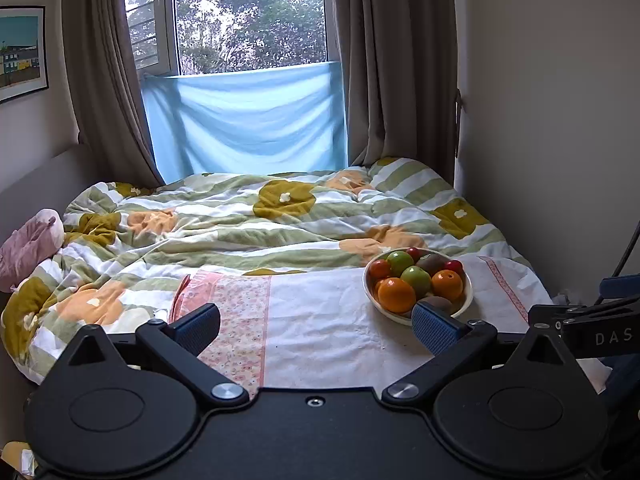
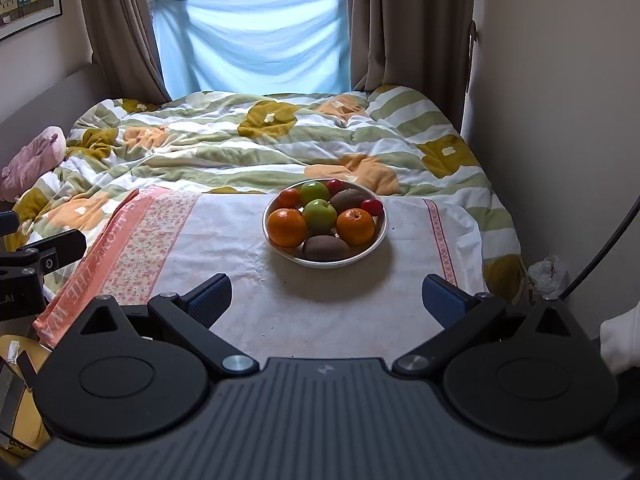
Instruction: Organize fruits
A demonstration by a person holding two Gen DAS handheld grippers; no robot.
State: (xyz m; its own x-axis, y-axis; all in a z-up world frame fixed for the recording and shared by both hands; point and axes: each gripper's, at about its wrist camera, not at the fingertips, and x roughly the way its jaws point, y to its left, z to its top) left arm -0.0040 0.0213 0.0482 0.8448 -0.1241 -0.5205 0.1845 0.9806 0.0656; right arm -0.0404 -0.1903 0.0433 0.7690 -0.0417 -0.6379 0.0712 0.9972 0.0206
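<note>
A white bowl (image 2: 382,236) stands on a white cloth (image 2: 328,304) with pink patterned borders, spread over the near end of a bed; behind it lies a rumpled duvet (image 2: 248,152) in green stripes and ochre flowers. All the fruit in view sits in that bowl: two oranges (image 2: 286,227) at the front flanking a green apple (image 2: 319,215), a second green apple (image 2: 314,192) behind, a kiwi (image 2: 325,248) at the near rim and another kiwi (image 2: 347,201) further back, plus small red and orange-red fruits toward the far side. None lies loose on the cloth or the duvet.

The cloth probably serves to give a flatter, cleaner patch than the soft bedding, so round fruit set down there would roll less.

The right tongs (image 2: 328,300) hover low over the cloth with the bowl straight ahead between their spread fingers — open, nothing held. The left tongs (image 1: 316,330) hang further to the left, likewise spread wide and empty, with the bowl off toward their right finger, which overlaps its near rim in the left wrist view.

This arrangement fits two stages: fruit heaped mixed and waiting to be sorted out onto the cloth, or fruit gathered into the bowl as the finished result. The kinds are loosely intermingled, but the pictures do not settle which it is.
</note>
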